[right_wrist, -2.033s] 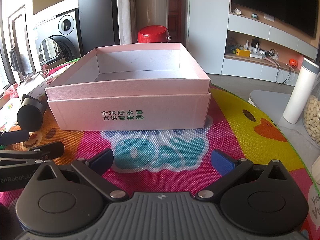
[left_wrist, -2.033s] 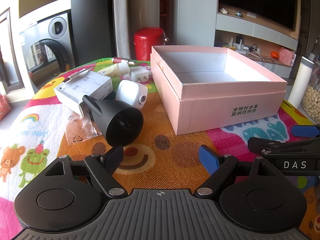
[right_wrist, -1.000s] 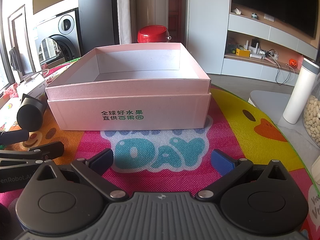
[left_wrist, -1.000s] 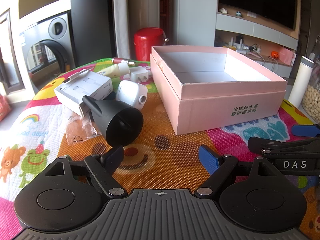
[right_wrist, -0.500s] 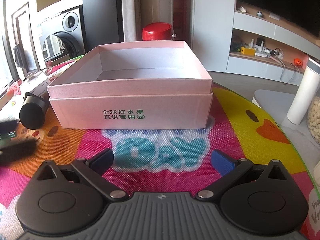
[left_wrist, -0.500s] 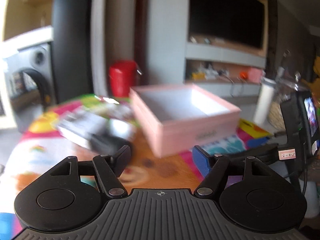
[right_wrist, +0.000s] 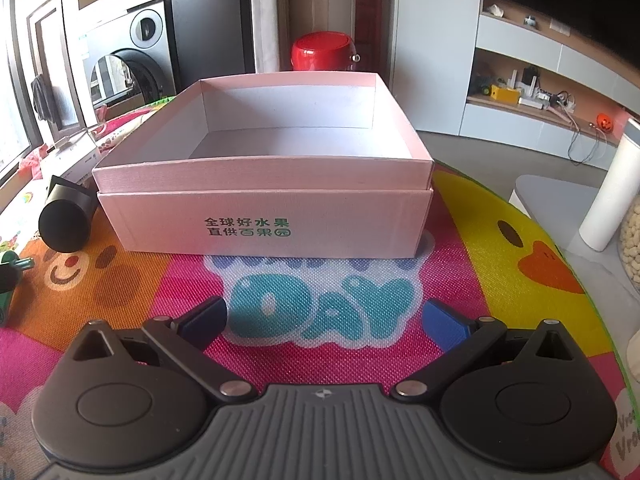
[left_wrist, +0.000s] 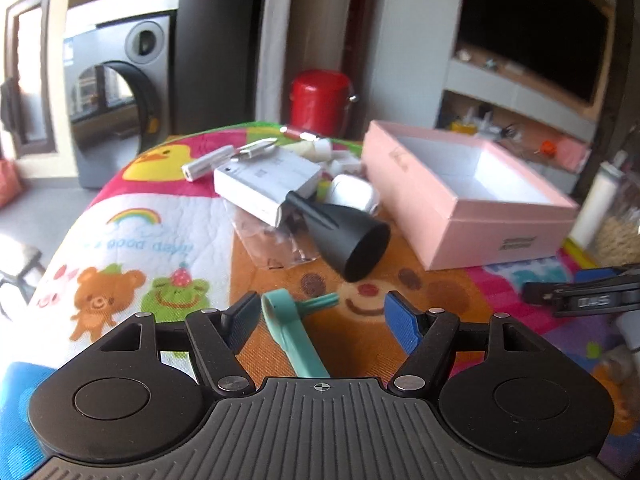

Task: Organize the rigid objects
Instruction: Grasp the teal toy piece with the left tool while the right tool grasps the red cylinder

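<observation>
An empty pink box (left_wrist: 472, 196) (right_wrist: 264, 208) stands on the colourful mat. Left of it lie a black cone-shaped nozzle (left_wrist: 344, 232) (right_wrist: 66, 216), a white box (left_wrist: 268, 180), a small white device (left_wrist: 352, 196) and a clear plastic bag (left_wrist: 272, 240). A teal plastic tool (left_wrist: 296, 332) lies on the mat between the open fingers of my left gripper (left_wrist: 320, 316), untouched; its end also shows in the right wrist view (right_wrist: 10, 276). My right gripper (right_wrist: 324, 316) is open and empty in front of the pink box.
More small white items and a pen-like stick (left_wrist: 224, 158) lie behind the white box. A red pot (left_wrist: 320, 98), a washing machine (left_wrist: 116, 92) and a TV shelf stand beyond the mat. A white bottle (right_wrist: 612, 196) stands at the right.
My left gripper swung up, then came back further left and nearer; the teal tool now lies between its fingers. My right gripper rose slightly and moved a little closer to the pink box.
</observation>
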